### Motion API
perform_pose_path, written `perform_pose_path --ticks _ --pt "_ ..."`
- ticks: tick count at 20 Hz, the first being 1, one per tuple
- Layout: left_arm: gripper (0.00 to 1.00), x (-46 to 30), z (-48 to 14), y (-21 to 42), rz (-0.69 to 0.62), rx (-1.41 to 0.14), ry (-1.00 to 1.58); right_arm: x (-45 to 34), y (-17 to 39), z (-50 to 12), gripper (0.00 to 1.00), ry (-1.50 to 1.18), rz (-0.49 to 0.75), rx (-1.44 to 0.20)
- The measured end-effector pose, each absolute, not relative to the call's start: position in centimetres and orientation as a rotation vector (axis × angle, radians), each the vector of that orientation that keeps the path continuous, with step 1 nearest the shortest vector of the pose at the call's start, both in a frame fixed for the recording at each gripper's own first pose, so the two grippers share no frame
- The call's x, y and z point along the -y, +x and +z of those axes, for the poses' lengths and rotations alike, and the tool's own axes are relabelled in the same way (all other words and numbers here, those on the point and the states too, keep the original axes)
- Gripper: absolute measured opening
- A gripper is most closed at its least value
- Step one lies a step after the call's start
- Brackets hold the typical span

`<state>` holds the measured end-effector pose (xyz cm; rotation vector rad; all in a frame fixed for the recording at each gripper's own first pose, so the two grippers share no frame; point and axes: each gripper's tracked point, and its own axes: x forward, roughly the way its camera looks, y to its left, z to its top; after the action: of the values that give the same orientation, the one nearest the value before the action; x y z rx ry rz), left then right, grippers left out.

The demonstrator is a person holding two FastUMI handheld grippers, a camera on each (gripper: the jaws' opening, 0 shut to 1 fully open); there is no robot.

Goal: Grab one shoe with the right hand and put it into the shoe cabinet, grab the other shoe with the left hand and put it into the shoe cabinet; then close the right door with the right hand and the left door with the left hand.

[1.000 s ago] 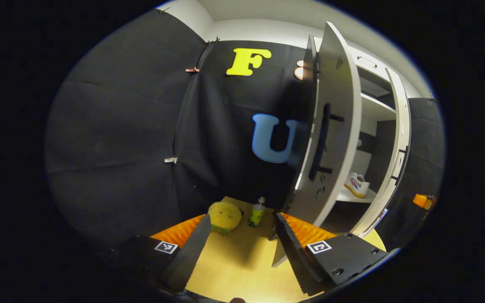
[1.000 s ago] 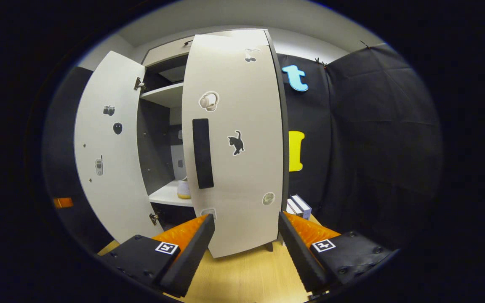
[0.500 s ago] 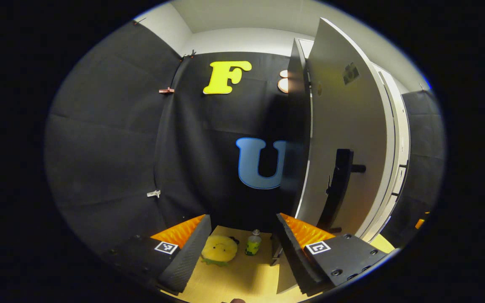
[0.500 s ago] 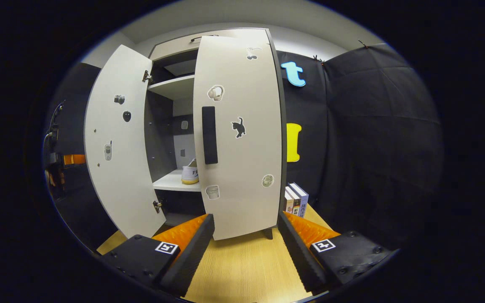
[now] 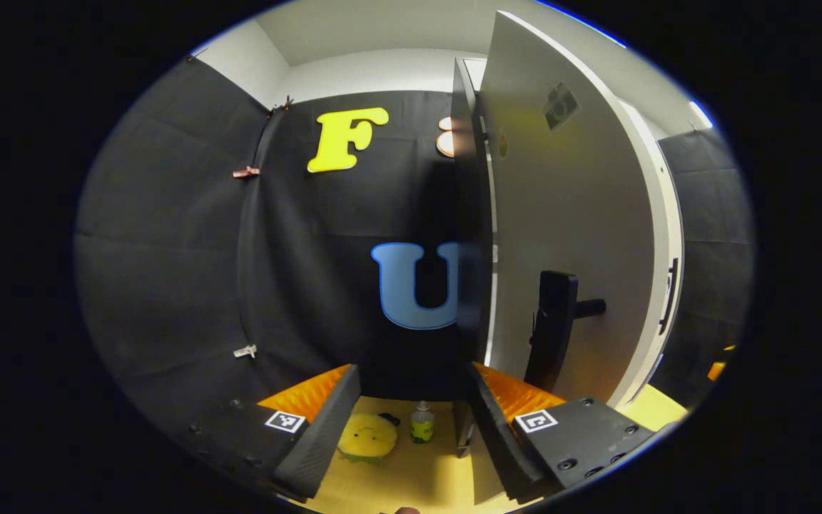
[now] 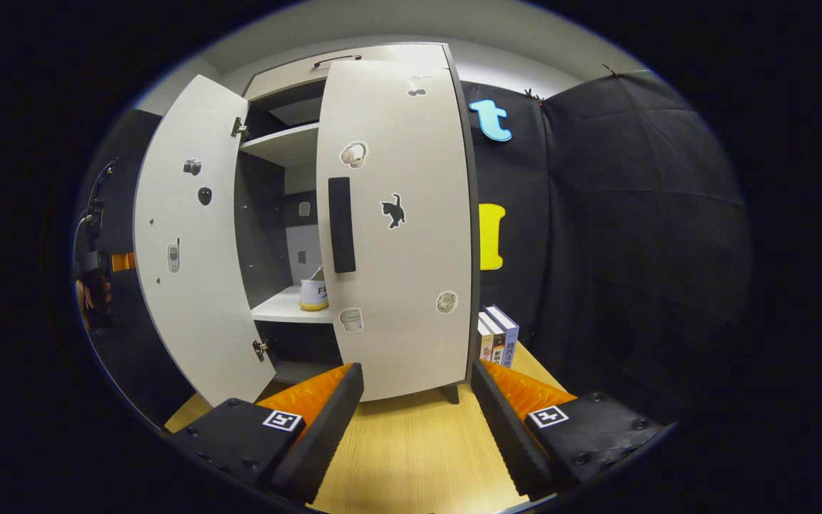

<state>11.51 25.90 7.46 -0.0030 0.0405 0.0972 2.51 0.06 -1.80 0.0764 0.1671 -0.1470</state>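
The white shoe cabinet (image 6: 290, 146) stands ahead in the right gripper view. Its right door (image 6: 411, 271), with a black handle (image 6: 340, 225), lies flat against the cabinet front. The left door (image 6: 190, 285) stands swung wide open. Through the gap a white shoe (image 6: 313, 295) rests on the middle shelf. My right gripper (image 6: 417, 421) hangs open and empty, a little back from the right door. In the left gripper view the left door's outer face (image 5: 582, 214) and its black handle (image 5: 552, 328) loom close on the right. My left gripper (image 5: 411, 421) is open, empty, just left of that door's edge.
A yellow plush toy (image 5: 367, 435) and a small bottle (image 5: 422, 422) sit on the wooden floor (image 5: 411, 478) by the booth wall, left of the cabinet. Several books (image 6: 496, 339) stand to the right of the cabinet. A hand (image 6: 90, 293) shows dimly beyond the open left door.
The left gripper has come round closer to the left door's outer face, so the shelf and shoe have dropped from its view. The right gripper has backed off slightly from the right door.
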Motion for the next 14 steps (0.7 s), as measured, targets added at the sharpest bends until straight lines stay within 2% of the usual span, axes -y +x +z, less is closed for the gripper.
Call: perform_pose_path --ticks 5,11,14 --pt "0.93 -21.1 7.5 11.4 0.049 -0.056 -0.007 0.6 3.2 -2.6 0.99 0.068 -0.141 -0.183" --pt "0.92 -16.5 7.7 12.7 0.175 -0.053 -0.046 2.9 3.8 -2.6 0.99 0.099 -0.121 -0.194" --pt "0.93 -11.6 7.5 14.6 0.113 -0.071 -0.074 4.7 4.4 -2.6 0.99 0.077 -0.095 -0.191"
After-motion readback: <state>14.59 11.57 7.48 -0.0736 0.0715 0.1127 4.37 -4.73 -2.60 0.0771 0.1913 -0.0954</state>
